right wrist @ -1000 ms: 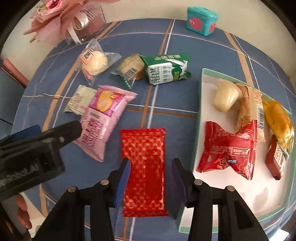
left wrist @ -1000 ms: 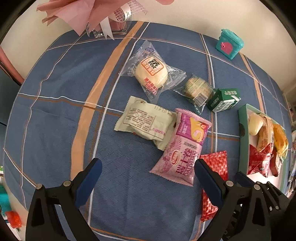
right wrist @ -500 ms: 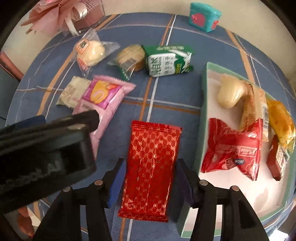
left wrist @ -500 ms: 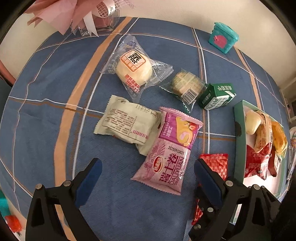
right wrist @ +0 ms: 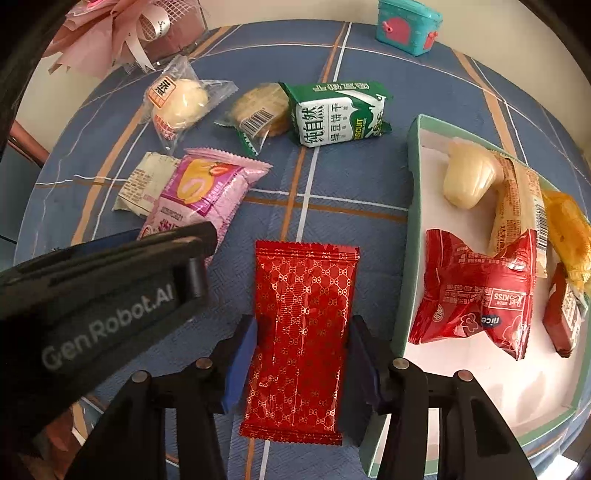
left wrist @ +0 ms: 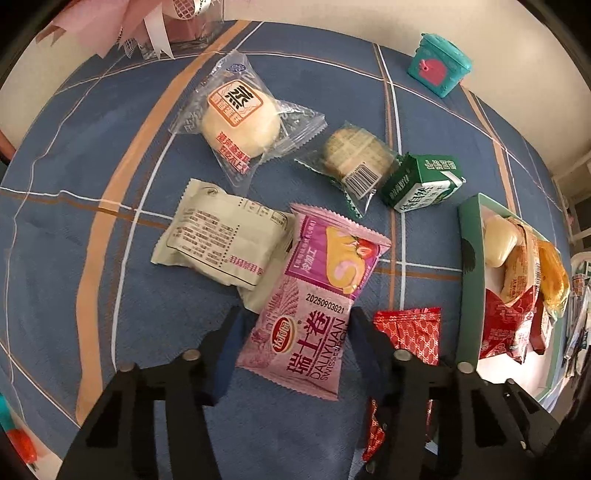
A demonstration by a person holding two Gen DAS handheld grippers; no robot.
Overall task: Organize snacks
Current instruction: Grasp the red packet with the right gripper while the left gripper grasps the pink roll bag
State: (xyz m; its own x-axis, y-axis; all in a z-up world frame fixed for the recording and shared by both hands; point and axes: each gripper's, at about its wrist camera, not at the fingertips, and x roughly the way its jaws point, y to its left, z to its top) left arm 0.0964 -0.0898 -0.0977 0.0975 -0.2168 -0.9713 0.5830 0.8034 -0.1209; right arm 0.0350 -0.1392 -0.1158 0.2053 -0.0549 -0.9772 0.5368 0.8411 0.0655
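A pink swiss roll packet [left wrist: 314, 302] lies on the blue checked cloth, partly over a cream packet [left wrist: 218, 236]. My left gripper [left wrist: 295, 321] points down at it with its jaws closing, both pads against the packet's long edges. A red patterned packet [right wrist: 301, 332] lies flat beside the green-rimmed tray [right wrist: 410, 221]. My right gripper [right wrist: 302, 325] straddles it, jaws closing, pads touching both sides. The left gripper's black body [right wrist: 110, 288] shows at the left of the right wrist view.
A wrapped bun [left wrist: 240, 122], a round biscuit pack [left wrist: 354, 155] and a green biscuit carton [left wrist: 421, 184] lie farther back. The tray holds a red bag [right wrist: 476, 291] and several other snacks. A teal box [left wrist: 439, 66] and a pink bouquet [left wrist: 177, 29] stand at the far edge.
My left gripper has come down over the pink packet and its jaws have narrowed from wide apart to the packet's edges. My right gripper has sunk around the red packet.
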